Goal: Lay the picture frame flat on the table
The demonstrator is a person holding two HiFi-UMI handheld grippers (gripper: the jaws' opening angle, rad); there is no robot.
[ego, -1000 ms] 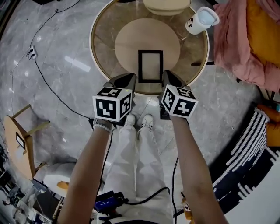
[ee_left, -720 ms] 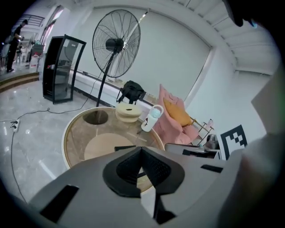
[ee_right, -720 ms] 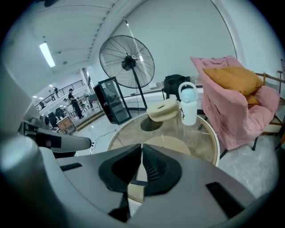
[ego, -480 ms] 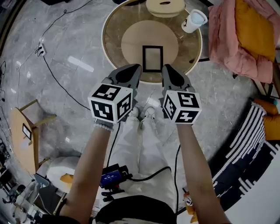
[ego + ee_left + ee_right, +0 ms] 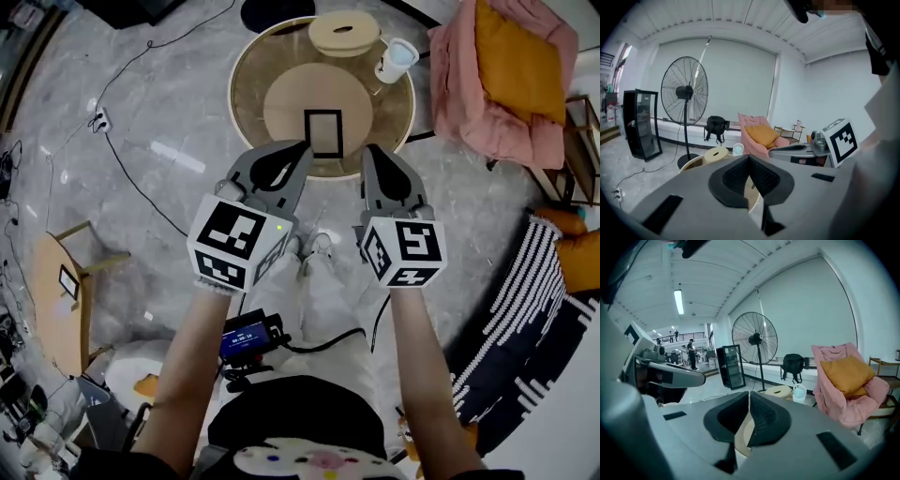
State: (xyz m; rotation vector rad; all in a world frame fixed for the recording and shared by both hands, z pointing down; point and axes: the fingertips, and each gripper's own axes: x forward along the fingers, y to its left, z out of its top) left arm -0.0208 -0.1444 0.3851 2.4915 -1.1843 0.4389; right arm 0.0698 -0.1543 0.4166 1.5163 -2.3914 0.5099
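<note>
The black picture frame (image 5: 323,131) lies flat on the pale inner disc of the round table (image 5: 246,89), in the head view's upper middle. Both grippers hang side by side in the air short of the table's near edge, apart from the frame. My left gripper (image 5: 298,150) is shut with nothing in it; its pads meet in the left gripper view (image 5: 749,157). My right gripper (image 5: 375,153) is likewise shut and empty, pads together (image 5: 749,393). Neither gripper view shows the frame; only a sliver of the table shows below the jaws.
A round wooden stool (image 5: 344,31) and a white cup (image 5: 396,58) sit at the table's far side. A pink chair with an orange cushion (image 5: 511,75) stands to the right. A cable (image 5: 131,178) runs over the marble floor. A standing fan (image 5: 684,91) rises beyond.
Both grippers have drawn back from the table toward the person and risen. The frame lies where it was and now looks smaller and farther off.
</note>
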